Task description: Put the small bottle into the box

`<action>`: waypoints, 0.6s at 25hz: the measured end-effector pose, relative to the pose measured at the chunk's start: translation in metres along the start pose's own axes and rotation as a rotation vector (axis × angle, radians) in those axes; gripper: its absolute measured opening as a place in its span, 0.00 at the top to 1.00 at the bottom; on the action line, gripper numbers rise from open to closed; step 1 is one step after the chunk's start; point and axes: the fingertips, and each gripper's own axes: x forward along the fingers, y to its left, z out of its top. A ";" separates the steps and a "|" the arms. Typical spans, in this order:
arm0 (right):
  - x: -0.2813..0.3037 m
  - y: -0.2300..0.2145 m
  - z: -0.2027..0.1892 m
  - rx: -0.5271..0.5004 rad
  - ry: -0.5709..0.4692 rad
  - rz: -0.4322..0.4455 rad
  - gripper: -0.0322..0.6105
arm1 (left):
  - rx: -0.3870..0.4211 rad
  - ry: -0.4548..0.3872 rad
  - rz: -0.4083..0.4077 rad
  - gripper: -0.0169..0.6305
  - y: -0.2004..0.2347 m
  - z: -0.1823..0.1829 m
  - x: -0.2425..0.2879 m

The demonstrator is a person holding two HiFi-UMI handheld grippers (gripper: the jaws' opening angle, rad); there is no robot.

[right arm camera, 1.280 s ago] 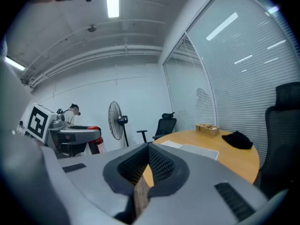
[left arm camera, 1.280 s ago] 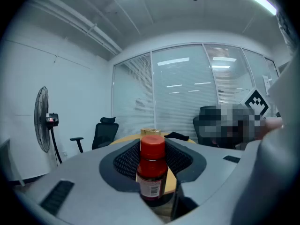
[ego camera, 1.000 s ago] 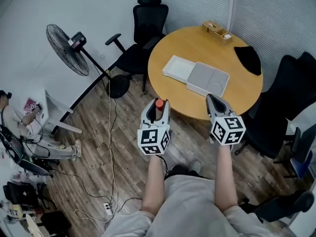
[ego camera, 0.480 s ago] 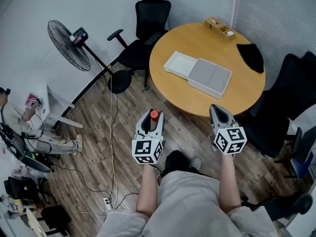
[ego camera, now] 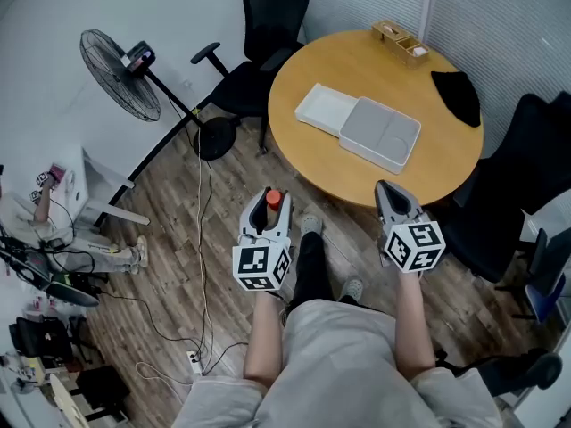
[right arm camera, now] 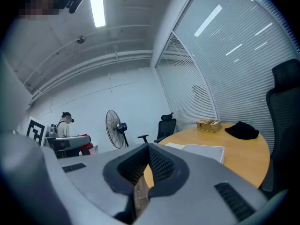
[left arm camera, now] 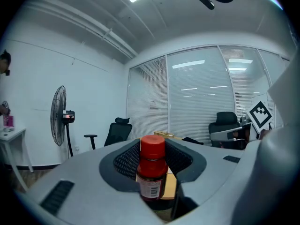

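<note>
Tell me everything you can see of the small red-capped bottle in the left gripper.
The small bottle has a red cap, a dark reddish body and a white label with a barcode. It stands upright, clamped between the ribbed dark pads of the left gripper, in the air over the wood-plank floor, short of the round wooden table. Its base is hidden.

Left gripper view, items as I see them:
- Left gripper (left arm camera: 153,157): my jaws are clamped on the small bottle (left arm camera: 151,175), ribbed pads (left arm camera: 125,161) on either side of it.
- Small bottle: upright, red cap, dark body, white printed label.
- Wooden table (left arm camera: 170,183): a strip showing just behind the bottle, at five o'clock of it.
- Pedestal fan (left arm camera: 58,115): nine o'clock.
- Black office chair (left arm camera: 115,131): just right of the fan.
- Second office chair (left arm camera: 226,124): three o'clock.
- Window blinds (left arm camera: 206,93): twelve o'clock.
</note>
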 end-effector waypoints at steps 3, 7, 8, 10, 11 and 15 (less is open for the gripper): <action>0.015 -0.005 0.004 0.001 -0.003 0.006 0.92 | 0.003 -0.007 0.003 0.71 0.008 0.005 0.018; 0.030 -0.022 0.010 0.000 -0.003 -0.017 0.92 | -0.005 -0.014 -0.013 0.71 0.014 0.010 0.045; 0.036 -0.025 0.010 0.002 -0.001 -0.027 0.92 | -0.008 -0.012 -0.019 0.71 0.019 0.011 0.052; 0.049 -0.031 0.012 0.007 0.006 -0.043 0.92 | -0.017 -0.005 -0.024 0.71 0.029 0.011 0.068; 0.057 -0.035 0.013 0.007 0.012 -0.048 0.92 | -0.024 -0.001 -0.026 0.71 0.032 0.011 0.078; 0.088 -0.056 0.021 0.002 0.030 -0.070 0.92 | -0.040 0.018 -0.053 0.71 0.038 0.009 0.125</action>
